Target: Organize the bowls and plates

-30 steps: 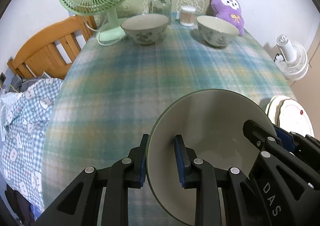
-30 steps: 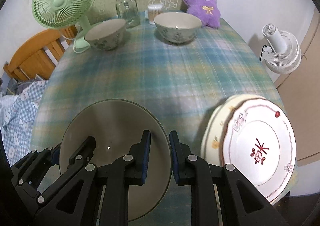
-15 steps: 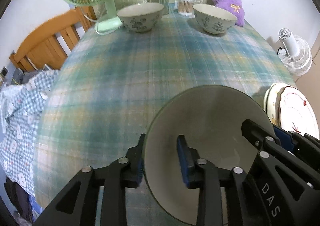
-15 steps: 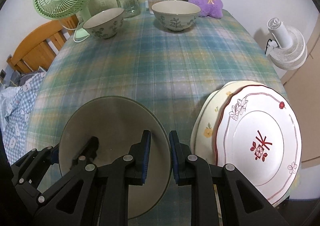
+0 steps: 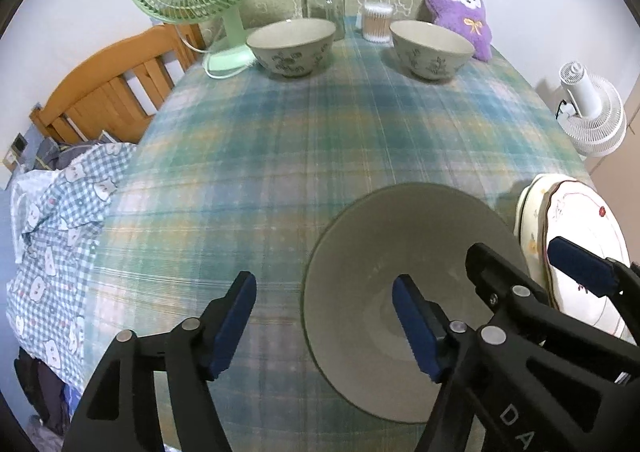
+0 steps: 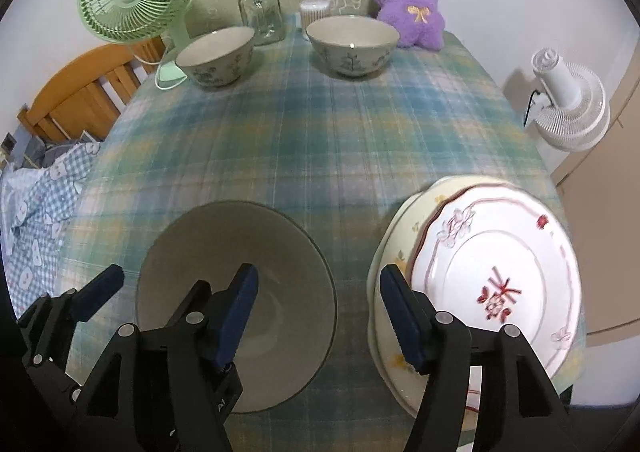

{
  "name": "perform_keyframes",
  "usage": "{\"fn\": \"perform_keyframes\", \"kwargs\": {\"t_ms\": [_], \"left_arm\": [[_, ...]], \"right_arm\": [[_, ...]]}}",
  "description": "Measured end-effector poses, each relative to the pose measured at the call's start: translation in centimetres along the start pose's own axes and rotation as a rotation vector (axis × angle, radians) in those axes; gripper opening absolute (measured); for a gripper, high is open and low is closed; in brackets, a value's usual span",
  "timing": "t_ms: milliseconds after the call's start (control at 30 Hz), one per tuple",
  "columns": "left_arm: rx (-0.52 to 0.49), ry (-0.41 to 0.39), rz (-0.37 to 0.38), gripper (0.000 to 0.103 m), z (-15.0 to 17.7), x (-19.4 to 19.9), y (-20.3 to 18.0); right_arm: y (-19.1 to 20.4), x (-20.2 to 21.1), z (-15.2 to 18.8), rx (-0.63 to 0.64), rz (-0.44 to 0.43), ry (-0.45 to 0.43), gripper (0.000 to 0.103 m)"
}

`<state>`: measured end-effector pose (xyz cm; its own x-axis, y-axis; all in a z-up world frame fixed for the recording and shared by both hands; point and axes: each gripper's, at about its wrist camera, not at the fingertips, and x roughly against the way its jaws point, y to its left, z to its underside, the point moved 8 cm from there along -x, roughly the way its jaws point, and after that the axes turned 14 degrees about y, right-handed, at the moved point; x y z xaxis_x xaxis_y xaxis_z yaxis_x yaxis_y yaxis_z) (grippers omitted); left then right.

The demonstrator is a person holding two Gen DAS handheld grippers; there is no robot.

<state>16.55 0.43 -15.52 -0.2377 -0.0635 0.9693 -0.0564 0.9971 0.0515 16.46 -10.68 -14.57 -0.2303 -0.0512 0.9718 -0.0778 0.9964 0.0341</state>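
Bowl, plain grey-green, sits on the plaid worktop at the near edge, with both sets of jaws spread and pinching nothing: the left gripper straddles its left rim, the right gripper hangs between it and the plate stack. A careless swing could catch the rim and tip the bowl off the edge, or nudge the stack, which overhangs the right side. Further back stand two patterned bowls, well apart

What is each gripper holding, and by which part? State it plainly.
Nothing. The left gripper and right gripper are both open around opposite rims of the grey bowl.
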Motion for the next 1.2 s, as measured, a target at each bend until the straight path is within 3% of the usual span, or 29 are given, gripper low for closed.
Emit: {"fn": "perform_keyframes", "kwargs": {"t_ms": [400,633,1067,1200], "left_arm": [[0.062,-0.11,-0.024,0.08,-2.4,6.2,1.8],[0.064,-0.16,0.005,0.081,-5.4,8.1,3.7],[0.032,-0.2,-0.014,0.084,-13.8,6.3,8.2],[0.023,-0.198,0.01,0.084,-16.7,4.6,9.5]], "right_arm": [[1.5,6.5,-2.7,0.035,-0.039,-0.115,0.067],[3.6,8.9,-6.0,0.035,-0.038,-0.162,0.067],[7.3,7.2,-15.1,-0.007,-0.013,-0.195,0.067],[8.2,5.8,-18.1,-0.024,0.006,-0.201,0.067]]}}
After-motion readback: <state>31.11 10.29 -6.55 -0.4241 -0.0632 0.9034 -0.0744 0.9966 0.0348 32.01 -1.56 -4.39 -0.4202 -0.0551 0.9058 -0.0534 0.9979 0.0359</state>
